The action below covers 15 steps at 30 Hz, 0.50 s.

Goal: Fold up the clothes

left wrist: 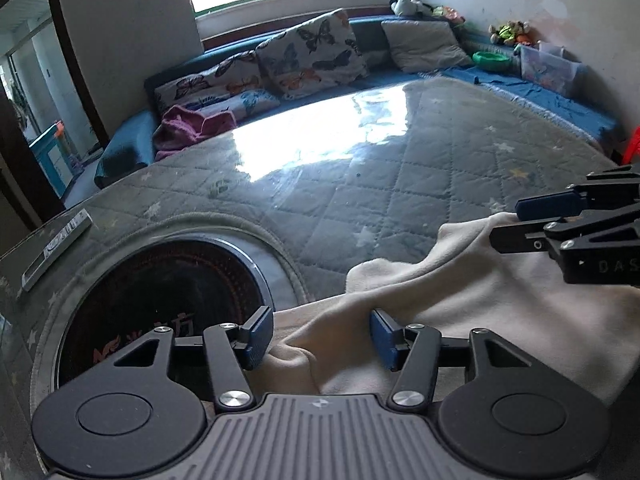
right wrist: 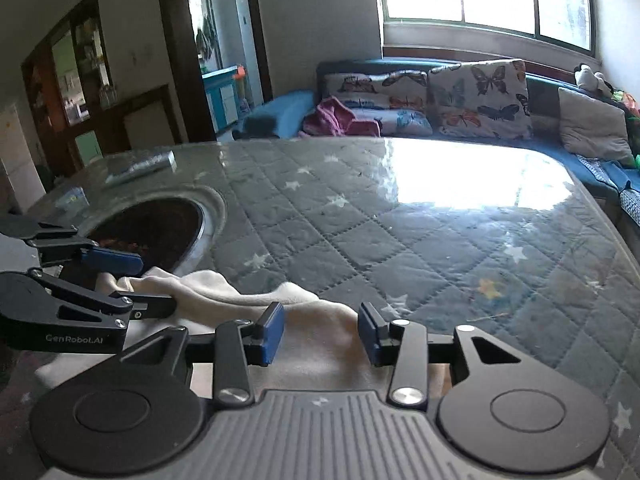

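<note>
both pairs of fingers stood apart, pressing on nothing: the left gripper (left wrist: 320,338) and the right gripper (right wrist: 321,334) each straddled the cream garment (left wrist: 460,300), which lay rumpled at the near edge of the quilted worktop (left wrist: 380,184). it looked soft, light and limp, likely to sag, so it seemed best pinched at an edge or corner

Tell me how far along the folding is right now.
Done: the cream garment lies on the quilted table, but rumpled, with no neat fold visible. In hand: nothing gripped; the left tool and right tool both stand open over the cloth. Left: smoothing and folding it. The pink garment on the sofa looks untouched.
</note>
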{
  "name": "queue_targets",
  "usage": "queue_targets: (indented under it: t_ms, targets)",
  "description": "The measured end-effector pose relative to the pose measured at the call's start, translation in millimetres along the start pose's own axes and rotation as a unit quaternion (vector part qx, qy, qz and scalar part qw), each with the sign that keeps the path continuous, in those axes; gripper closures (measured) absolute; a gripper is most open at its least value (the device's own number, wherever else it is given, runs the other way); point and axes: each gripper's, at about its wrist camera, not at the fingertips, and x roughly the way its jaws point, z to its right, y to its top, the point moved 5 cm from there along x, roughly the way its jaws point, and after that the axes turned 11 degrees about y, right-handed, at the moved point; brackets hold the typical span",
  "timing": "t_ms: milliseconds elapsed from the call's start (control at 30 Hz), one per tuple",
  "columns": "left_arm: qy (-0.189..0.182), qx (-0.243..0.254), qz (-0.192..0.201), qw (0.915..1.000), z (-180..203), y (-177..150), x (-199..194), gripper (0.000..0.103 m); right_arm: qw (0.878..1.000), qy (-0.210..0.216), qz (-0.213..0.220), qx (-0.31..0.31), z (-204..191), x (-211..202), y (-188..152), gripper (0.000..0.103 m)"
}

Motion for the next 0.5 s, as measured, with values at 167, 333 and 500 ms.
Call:
queue_targets:
  t_ms: [167,333,500]
  targets:
    - [0.006,-0.009,-0.007,0.9999,0,3,6,0.039,1.0,-0.013,-0.018,-0.016,-1,12,-2,0.058]
    - [0.003,-0.022,-0.004,0.9998,-4,1,0,0.038,1.0,-0.013,-0.008,-0.025,-12,4,-2,0.051]
    - [-0.001,-0.028,0.017,0.9995,-8,-6,-23,0.038,0.999,-0.006,0.009,-0.049,-28,-20,-8,0.033]
